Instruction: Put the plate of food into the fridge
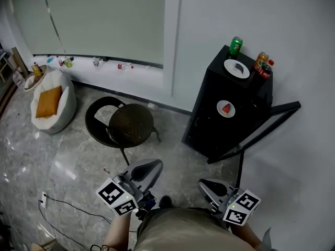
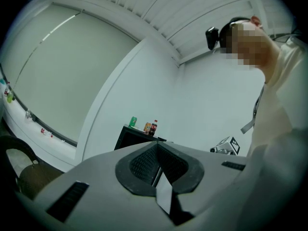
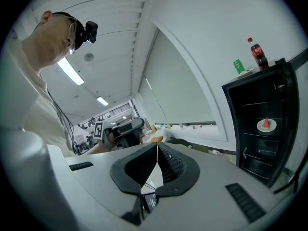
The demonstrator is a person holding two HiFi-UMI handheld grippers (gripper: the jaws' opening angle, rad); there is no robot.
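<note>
So the plate with the red slice is sitting halfway up inside the black fridge, door hanging open. The left gripper and right gripper are both pressed together on nothing, well back from it, so I'd say only swinging the door shut is left. A second plate, green can and bottle crowd the fridge's top; the round chair off left blocks nothing.

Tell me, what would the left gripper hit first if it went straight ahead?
Most likely the black fridge: in the left gripper view it stands just beyond the left gripper, with nothing between, though depth is unclear.
</note>
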